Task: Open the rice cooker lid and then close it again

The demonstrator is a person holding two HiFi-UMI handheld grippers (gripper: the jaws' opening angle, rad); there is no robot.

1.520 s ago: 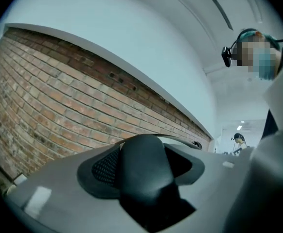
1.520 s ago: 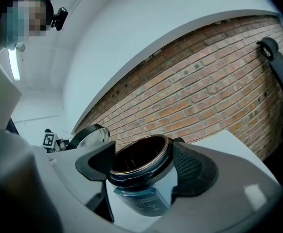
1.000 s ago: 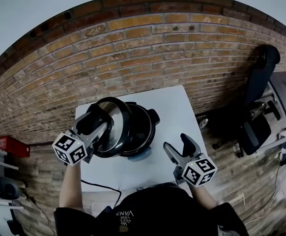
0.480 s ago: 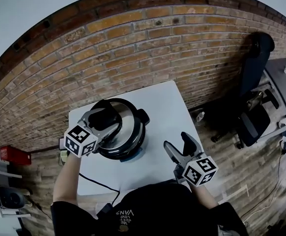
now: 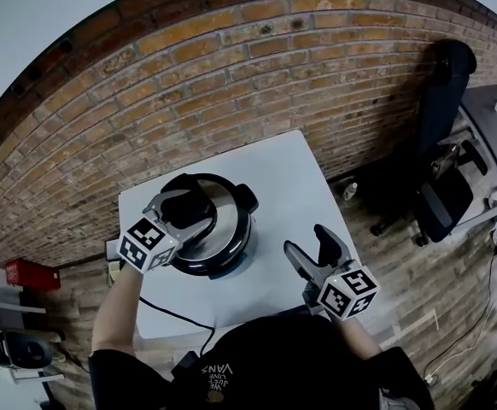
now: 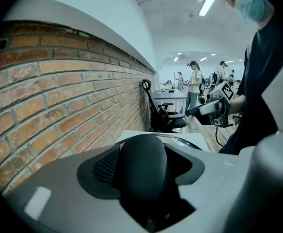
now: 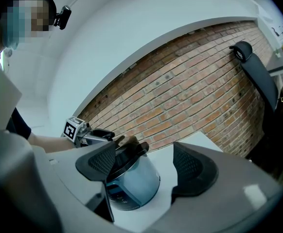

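White surface (image 5: 291, 186) carries the cooker (image 5: 242, 244), which stands on its left part, not far from a brick wall (image 5: 231, 75). The lid (image 5: 227, 205) lies down on the pot. We cannot tell if it is fully latched, because the left gripper (image 5: 195, 210) covers much of it from above. In the left gripper view the jaws are clamped on the black handle (image 6: 140, 166) of the lid. The handle fills almost all the space between them, so only a thin arc of the metal rim shows behind it.

The right gripper (image 5: 304, 239) hangs over the bare right part of the surface, well apart from the cooker. Its jaws stand wide apart with nothing between them. In its own view one jaw hides a side of the cooker, and the bluish body shows below. A black cable (image 5: 167, 316) runs over the near part of the surface and goes out of sight behind the person's body. A dark chair (image 5: 449, 135) stands on the floor at the right, by the wall.
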